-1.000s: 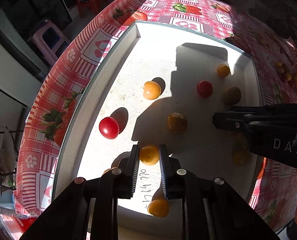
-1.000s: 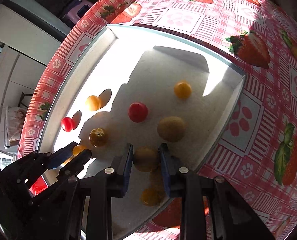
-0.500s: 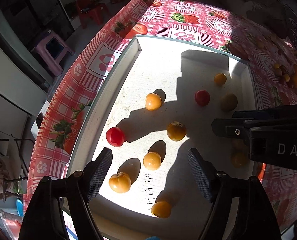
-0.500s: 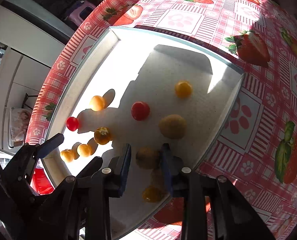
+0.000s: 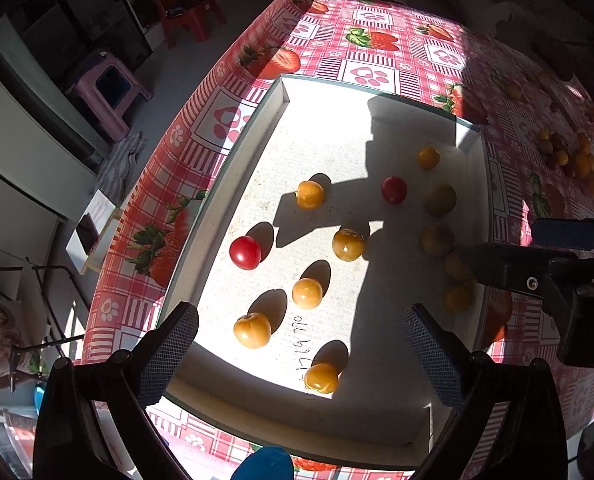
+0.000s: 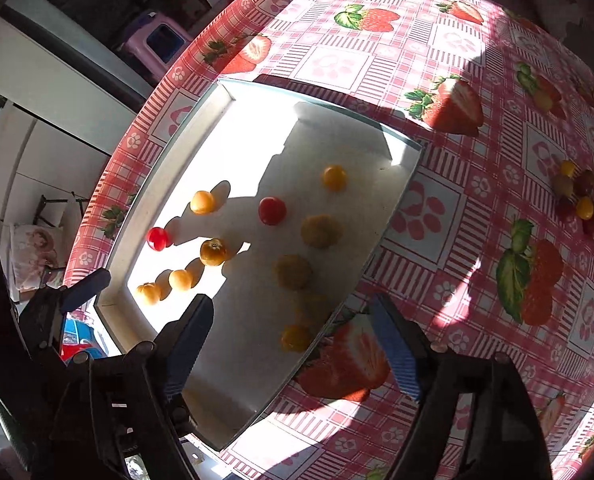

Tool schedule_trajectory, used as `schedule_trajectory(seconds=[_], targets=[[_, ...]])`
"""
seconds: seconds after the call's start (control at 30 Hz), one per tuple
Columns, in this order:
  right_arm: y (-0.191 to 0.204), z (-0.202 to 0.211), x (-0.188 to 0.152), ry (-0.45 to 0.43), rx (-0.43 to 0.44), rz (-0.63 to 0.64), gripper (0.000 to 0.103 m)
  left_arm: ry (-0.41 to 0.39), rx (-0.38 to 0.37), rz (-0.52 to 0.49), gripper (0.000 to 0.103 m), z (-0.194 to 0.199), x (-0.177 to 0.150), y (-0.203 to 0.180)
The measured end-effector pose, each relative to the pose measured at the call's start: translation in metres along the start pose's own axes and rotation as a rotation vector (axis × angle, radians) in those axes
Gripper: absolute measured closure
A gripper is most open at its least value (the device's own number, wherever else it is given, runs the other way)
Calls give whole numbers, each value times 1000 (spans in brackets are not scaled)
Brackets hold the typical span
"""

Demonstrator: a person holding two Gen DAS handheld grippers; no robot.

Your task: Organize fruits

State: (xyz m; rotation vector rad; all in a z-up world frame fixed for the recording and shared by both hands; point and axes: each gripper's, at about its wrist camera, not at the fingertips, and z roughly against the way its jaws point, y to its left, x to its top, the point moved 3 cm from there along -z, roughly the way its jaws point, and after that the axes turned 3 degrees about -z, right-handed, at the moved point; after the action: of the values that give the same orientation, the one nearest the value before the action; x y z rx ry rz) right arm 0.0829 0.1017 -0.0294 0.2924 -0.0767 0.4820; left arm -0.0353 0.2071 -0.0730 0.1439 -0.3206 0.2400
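A white tray (image 5: 281, 92) lies on the strawberry tablecloth and holds several yellow and red cherry tomatoes. A yellow tomato (image 5: 307, 293) sits in the tray ahead of my left gripper (image 5: 299, 354), which is open and empty above the tray's near end. My right gripper (image 6: 293, 344) is open and empty above the tray's right side, over a yellow tomato (image 6: 293, 272) lying in shadow. A red tomato (image 5: 245, 253) lies near the tray's left wall. The right gripper also shows in the left wrist view (image 5: 557, 264).
A pile of loose small fruits (image 6: 581, 196) lies on the cloth at the far right, also in the left wrist view (image 5: 569, 156). The table edge (image 5: 169, 152) drops off left of the tray. A purple stool (image 5: 105, 88) stands on the floor below.
Both grippers opened and let go of their yellow tomatoes, which now lie in the tray. Both grippers have pulled back and up from the tray.
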Motion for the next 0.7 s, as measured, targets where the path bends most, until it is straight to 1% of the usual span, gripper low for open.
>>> schedule_trajectory(seconds=[0.1,0.17,0.23,0.37,0.43,0.53,0.7], targets=[[-4,8,-4,0,-33,-14,14,6,63,-11,0,8,1,-1],[-6,16,-8,-6,-48,-27,0,28,88,-11,0,12,1,0],[-5,25,-9,-18,-58,-35,0,48,78,-9,0,16,0,0],[0,40,-16,-4,-69,-51,0,65,40,-32,0,29,-3,-3],[4,45,-21,27,-72,-48,0,75,29,-55,0,36,-6,-5],[9,51,-31,59,-89,-42,0,116,6,-82,0,39,-12,-7],[13,62,-42,69,-136,-21,0,105,-10,-88,0,52,-19,-4]])
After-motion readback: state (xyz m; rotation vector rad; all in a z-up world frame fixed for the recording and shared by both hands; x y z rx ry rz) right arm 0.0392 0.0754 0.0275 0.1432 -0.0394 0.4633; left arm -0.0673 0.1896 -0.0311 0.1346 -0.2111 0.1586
